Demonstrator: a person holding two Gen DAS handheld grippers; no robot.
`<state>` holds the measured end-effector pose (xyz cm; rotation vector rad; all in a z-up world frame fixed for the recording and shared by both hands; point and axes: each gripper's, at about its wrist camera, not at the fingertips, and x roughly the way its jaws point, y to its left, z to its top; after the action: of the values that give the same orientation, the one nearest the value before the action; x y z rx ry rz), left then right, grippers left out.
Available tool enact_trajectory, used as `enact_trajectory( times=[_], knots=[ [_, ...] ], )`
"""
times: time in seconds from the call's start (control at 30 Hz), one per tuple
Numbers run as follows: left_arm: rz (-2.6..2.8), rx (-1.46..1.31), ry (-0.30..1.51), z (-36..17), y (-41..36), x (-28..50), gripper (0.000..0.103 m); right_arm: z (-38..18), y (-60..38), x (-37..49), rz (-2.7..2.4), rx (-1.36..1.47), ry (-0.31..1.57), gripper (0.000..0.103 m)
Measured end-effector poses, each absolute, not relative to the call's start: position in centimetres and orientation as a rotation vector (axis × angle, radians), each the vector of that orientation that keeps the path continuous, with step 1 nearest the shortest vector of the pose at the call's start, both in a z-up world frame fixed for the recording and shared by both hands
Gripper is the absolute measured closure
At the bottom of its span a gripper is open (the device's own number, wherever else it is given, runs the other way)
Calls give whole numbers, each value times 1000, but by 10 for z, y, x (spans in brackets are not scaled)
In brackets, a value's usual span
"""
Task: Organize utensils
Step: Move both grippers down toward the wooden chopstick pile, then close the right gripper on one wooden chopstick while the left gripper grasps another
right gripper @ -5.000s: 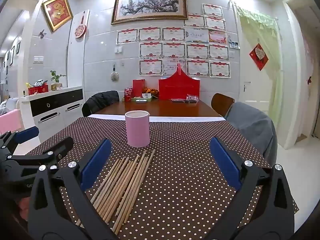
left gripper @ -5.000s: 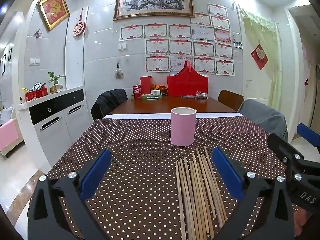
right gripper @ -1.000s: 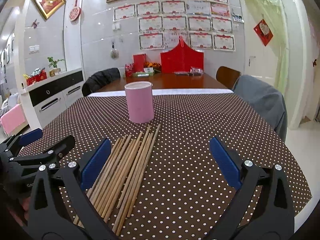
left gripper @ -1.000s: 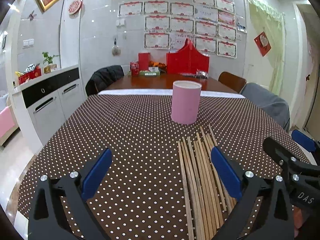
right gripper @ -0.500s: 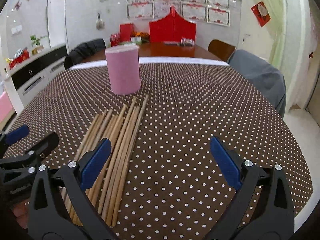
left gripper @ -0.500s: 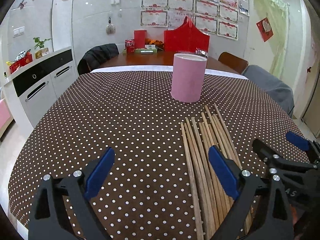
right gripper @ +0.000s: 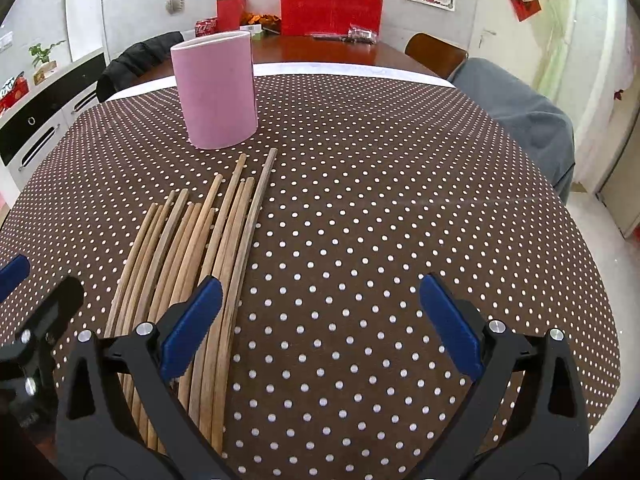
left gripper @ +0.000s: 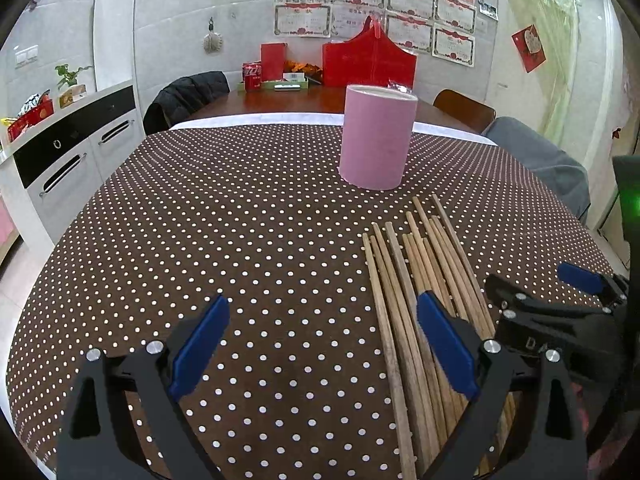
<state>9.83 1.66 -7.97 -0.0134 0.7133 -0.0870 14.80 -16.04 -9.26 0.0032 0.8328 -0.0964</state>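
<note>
Wooden chopsticks (left gripper: 416,300) loose between left gripper (left gripper: 324,344) and right gripper (right gripper: 320,320), both jaws wide apart, empty.

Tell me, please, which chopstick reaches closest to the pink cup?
The rightmost chopstick of the bundle: in the right wrist view its tip pokes out past all the others, ending just short of the cup.

Both grippers have tipped downward and moved closer over the chopsticks (right gripper: 208,248). The pink cup (left gripper: 378,138) now looms nearer.
</note>
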Motion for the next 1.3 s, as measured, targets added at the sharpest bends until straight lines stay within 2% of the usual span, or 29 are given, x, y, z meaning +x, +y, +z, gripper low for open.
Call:
enact_trajectory(
  times=[0.37,0.57,0.67,0.7,0.73,0.77,0.8,0.87,1.03,1.3],
  knots=[
    [-88,-28,749,-86,19,112,10,-102,-148,171,-167,-102,884,6],
    [-89,-31,773,-90,20,118,10,-107,-158,185,-164,-53,922,6],
    [-90,-28,791,-90,20,124,10,-109,-170,188,-87,42,937,17],
    [-86,-23,798,-91,19,126,10,-109,-175,187,-73,69,929,25],
    [-78,-19,803,-91,19,128,10,-108,-177,186,-83,69,922,41],
    [-69,-13,807,-91,17,129,10,-106,-179,185,-89,67,911,51],
    [-65,-8,810,-91,16,131,10,-105,-184,185,-79,74,904,70],
    [-57,6,817,-91,12,135,10,-105,-187,183,-60,88,897,73],
    [-19,48,855,-95,2,146,10,-104,-196,175,-2,138,892,91],
    [26,80,916,-102,-8,158,9,-103,-198,151,44,178,868,96]
  ],
)
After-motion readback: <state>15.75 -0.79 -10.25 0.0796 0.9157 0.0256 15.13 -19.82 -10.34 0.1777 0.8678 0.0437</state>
